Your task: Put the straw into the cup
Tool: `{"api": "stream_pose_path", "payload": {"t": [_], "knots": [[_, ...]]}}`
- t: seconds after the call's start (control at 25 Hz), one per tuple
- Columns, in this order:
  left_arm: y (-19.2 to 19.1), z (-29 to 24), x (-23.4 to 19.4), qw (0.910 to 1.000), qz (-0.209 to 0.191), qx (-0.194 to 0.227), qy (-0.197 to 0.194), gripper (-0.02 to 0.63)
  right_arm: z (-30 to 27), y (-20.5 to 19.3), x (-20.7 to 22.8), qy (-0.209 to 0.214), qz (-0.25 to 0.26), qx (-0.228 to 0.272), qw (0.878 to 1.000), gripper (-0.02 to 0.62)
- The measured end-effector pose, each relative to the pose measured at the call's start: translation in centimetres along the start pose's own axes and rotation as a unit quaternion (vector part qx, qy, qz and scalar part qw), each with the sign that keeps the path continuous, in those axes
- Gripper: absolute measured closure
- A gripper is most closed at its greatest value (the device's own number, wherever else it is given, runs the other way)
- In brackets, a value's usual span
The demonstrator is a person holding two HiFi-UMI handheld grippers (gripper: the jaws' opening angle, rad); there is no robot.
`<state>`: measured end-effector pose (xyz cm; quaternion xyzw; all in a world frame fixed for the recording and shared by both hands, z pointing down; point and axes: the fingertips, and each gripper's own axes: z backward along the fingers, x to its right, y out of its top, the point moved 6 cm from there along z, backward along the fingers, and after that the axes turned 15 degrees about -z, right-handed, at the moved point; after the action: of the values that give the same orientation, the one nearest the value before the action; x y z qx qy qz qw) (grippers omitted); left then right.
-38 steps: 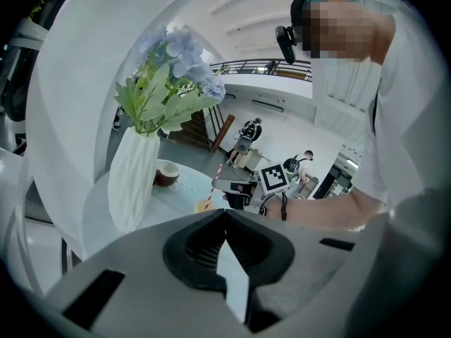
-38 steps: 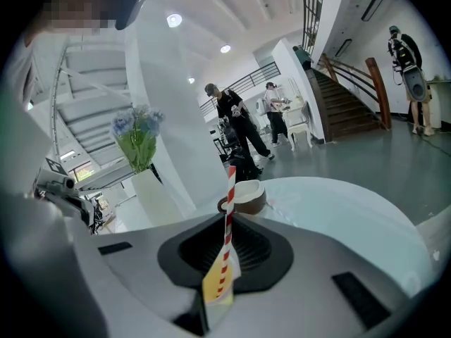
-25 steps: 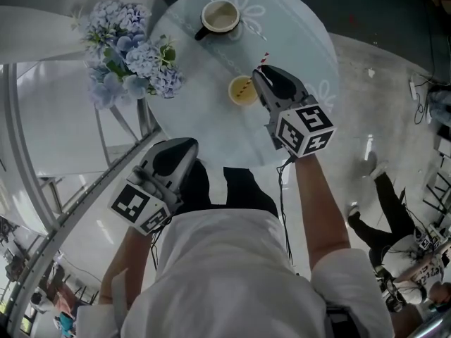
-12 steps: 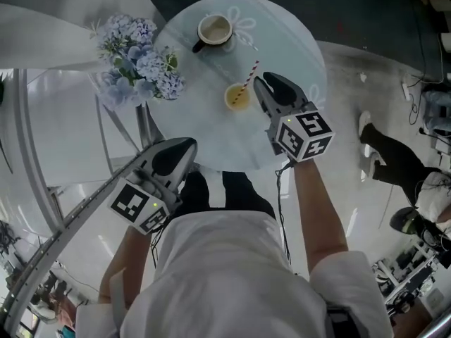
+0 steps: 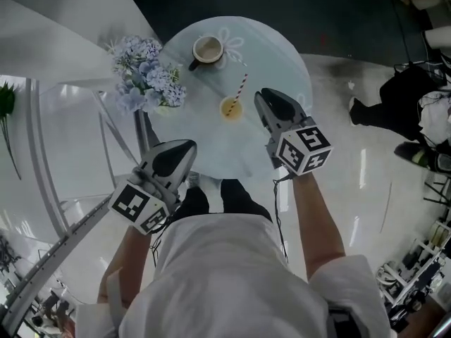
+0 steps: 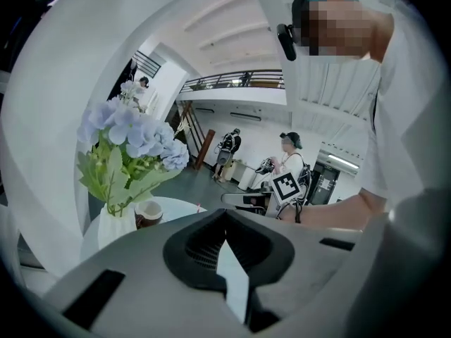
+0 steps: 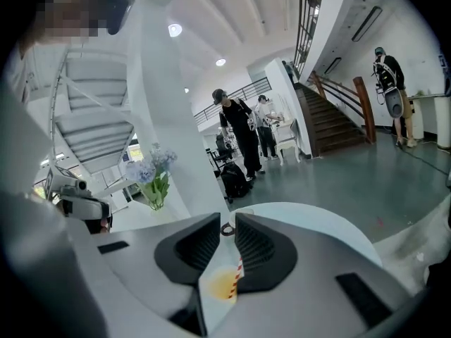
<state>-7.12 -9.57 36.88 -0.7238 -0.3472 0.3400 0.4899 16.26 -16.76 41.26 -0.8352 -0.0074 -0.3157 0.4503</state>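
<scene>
The job looks done to me. The red-and-white striped straw (image 5: 240, 89) stands slanted in the cup (image 5: 229, 109) of yellow drink, near the middle of the round worktop (image 5: 275, 55). My right gripper (image 5: 263, 97) hovers just beside the cup, fingers spread a little, nothing between them. My left gripper (image 5: 184, 146) hangs off the worktop's edge, fingers seemingly pressed together and empty. Only backing away is left.

Left tool (image 5: 187, 145) low beside the hip, jaws together; right tool (image 5: 260, 94) forward, jaws apart.
</scene>
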Motion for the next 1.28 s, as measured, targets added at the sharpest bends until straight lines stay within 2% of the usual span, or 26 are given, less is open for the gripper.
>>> {"api": "stream_pose_path", "payload": {"t": [0.56, 1.28], "knots": [[3.7, 1.2, 0.6, 0.9981, -0.039, 0.033, -0.033, 0.584, 5.2, 2.8, -6.5, 0.013, 0.020, 0.051, 0.998, 0.542], [6.7, 3.4, 2.0, 0.9927, -0.078, 0.069, -0.060, 0.584, 9.6, 3.0, -12.4, 0.013, 0.038, 0.095, 0.995, 0.561]]}}
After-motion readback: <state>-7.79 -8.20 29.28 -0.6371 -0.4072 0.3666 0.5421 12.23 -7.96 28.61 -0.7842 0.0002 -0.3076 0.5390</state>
